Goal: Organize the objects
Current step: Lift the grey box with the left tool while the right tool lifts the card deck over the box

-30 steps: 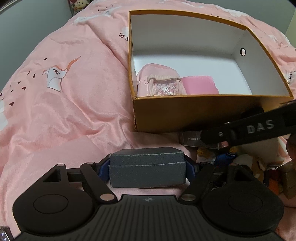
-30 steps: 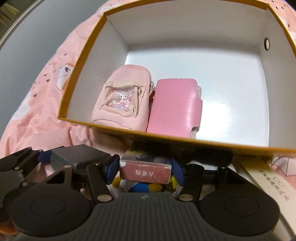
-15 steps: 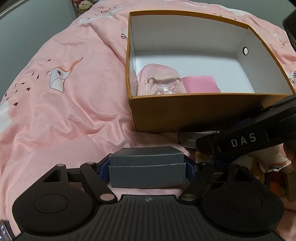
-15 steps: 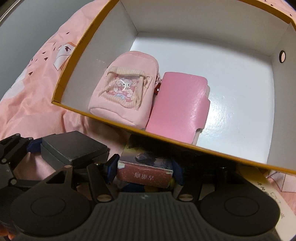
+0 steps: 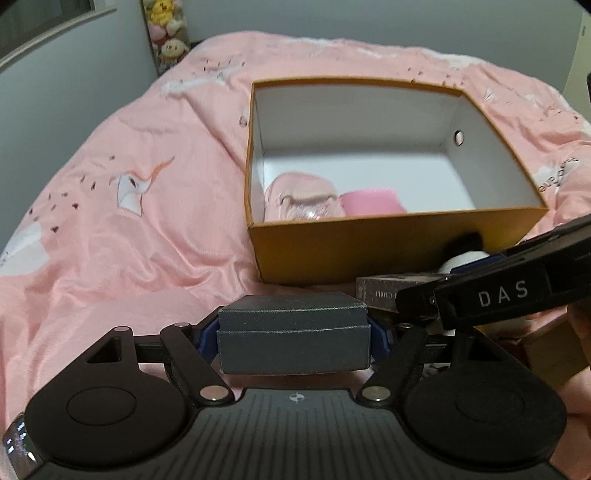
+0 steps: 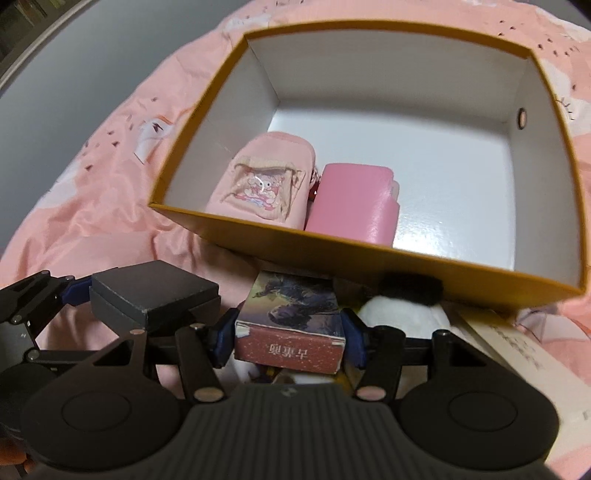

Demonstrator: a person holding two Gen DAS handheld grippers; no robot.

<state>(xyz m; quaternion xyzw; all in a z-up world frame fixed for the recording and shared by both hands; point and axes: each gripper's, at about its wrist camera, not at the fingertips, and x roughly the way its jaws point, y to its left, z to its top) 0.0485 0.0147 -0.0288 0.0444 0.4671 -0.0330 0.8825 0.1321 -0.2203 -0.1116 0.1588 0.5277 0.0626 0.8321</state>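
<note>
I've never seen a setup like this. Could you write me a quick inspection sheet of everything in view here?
Surface: a bed with a rumpled pink blanket.
Job's things: an open orange box holding a pink pouch and a pink wallet; the rest of its floor is bare.
Clutter: a plush toy and a booklet in front of the box.
Grippers: left claw shut on a grey box; right claw shut on a card box. Both are held outside the orange box.
Cables: nothing seen.
Surroundings: grey wall, stuffed toys in the corner.
</note>
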